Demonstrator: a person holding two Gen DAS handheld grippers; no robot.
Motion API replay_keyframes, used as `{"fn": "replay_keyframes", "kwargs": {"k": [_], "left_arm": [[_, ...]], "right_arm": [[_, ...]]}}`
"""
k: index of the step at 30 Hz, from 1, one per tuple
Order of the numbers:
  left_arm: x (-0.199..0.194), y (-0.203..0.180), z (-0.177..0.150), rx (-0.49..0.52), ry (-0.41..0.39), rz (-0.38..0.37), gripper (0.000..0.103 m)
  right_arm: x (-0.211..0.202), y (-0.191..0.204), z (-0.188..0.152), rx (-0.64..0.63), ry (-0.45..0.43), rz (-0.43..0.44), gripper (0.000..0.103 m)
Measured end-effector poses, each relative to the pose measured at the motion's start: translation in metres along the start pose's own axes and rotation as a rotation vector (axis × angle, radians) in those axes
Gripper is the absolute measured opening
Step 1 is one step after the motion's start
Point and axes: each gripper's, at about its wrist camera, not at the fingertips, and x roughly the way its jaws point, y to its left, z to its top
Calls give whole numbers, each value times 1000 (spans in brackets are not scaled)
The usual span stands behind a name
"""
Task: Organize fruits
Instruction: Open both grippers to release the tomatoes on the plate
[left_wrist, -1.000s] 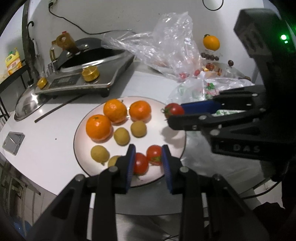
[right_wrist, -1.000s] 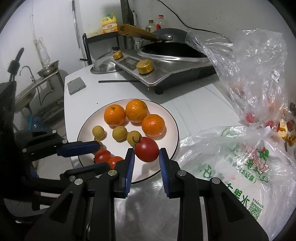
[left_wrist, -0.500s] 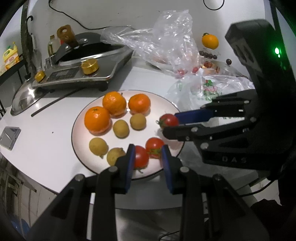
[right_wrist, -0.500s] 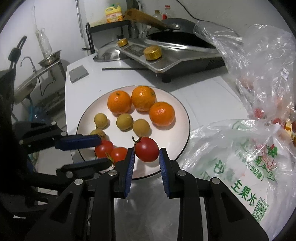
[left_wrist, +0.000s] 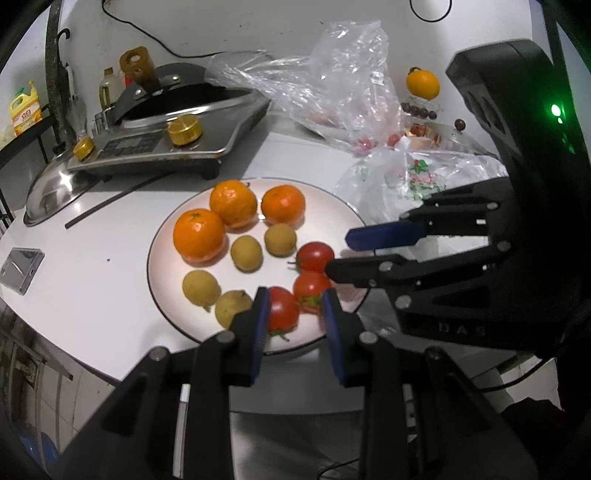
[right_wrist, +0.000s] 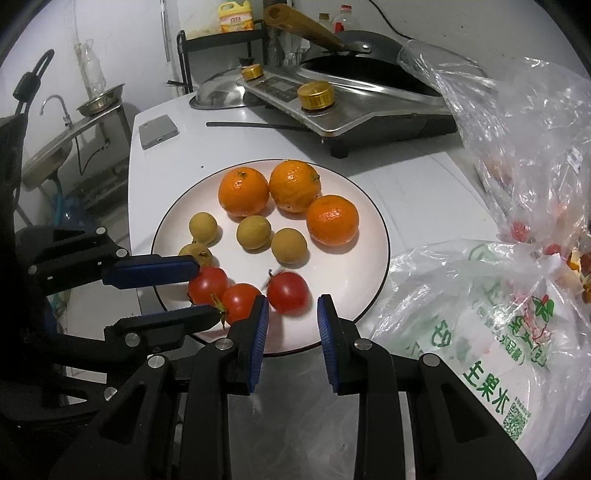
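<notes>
A white plate (right_wrist: 373, 225) (left_wrist: 162, 236) holds three oranges (right_wrist: 243, 190), several small yellow-brown fruits (right_wrist: 253, 232) and three tomatoes. The third tomato (right_wrist: 287, 292) (left_wrist: 315, 256) lies on the plate just beyond my right gripper (right_wrist: 290, 312), whose jaws are open and apart from it. My left gripper (left_wrist: 294, 308) is open and empty, hovering over the plate's near edge by two tomatoes (left_wrist: 282, 308). Each gripper shows in the other's view: the right (left_wrist: 341, 251), the left (right_wrist: 201, 291).
An induction cooker with a pan (right_wrist: 354, 99) stands behind the plate. Plastic bags (right_wrist: 480, 302) with more fruit lie to the right. A phone (right_wrist: 159, 131), a steel lid (right_wrist: 221, 94) and a black stick (right_wrist: 258, 126) lie on the white table. An orange (left_wrist: 423, 84) sits at the far back.
My right gripper has lowered, opened and let go of the tomato, which now rests on the plate beside the other two. The left gripper has stayed open.
</notes>
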Motion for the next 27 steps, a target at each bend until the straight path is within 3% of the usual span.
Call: {"fn": "replay_keyframes", "kwargs": {"k": [27], "left_arm": [[-31, -17, 3, 7, -58, 45, 31]], "right_arm": [[-42, 3, -7, 9, -64, -37, 29]]}}
